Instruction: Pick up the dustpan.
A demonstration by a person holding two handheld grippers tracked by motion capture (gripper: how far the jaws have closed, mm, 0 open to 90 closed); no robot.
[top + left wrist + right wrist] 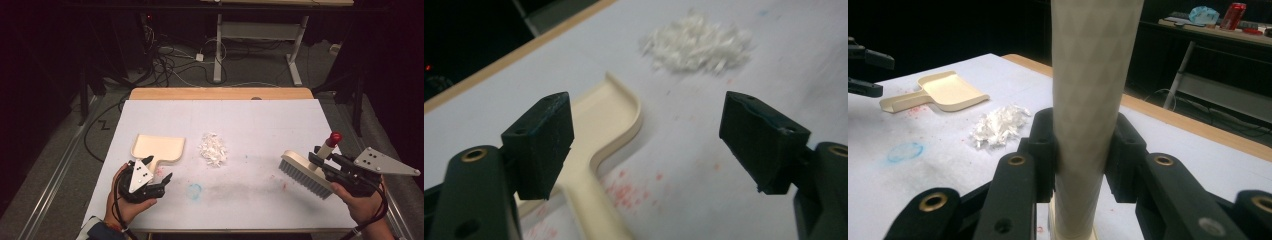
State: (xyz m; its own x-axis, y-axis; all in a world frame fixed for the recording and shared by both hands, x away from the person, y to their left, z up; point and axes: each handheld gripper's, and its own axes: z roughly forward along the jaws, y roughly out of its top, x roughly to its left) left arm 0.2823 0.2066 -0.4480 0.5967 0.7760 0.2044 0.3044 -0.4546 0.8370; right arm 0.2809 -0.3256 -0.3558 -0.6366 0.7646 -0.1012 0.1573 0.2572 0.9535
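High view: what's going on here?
A person works at a white table with a gripper in each hand. The right gripper is shut on the handle of a brush, whose bristles sit at the table's right side. The left gripper is open at the handle of a cream dustpan, not gripping it yet. A pile of white scraps lies between dustpan and brush, unswept.

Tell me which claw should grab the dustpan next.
Left. The left claw hangs open right beside the dustpan, its handle between the jaws in the left gripper view. The right claw is shut on the brush, across the table beyond the paper scraps.
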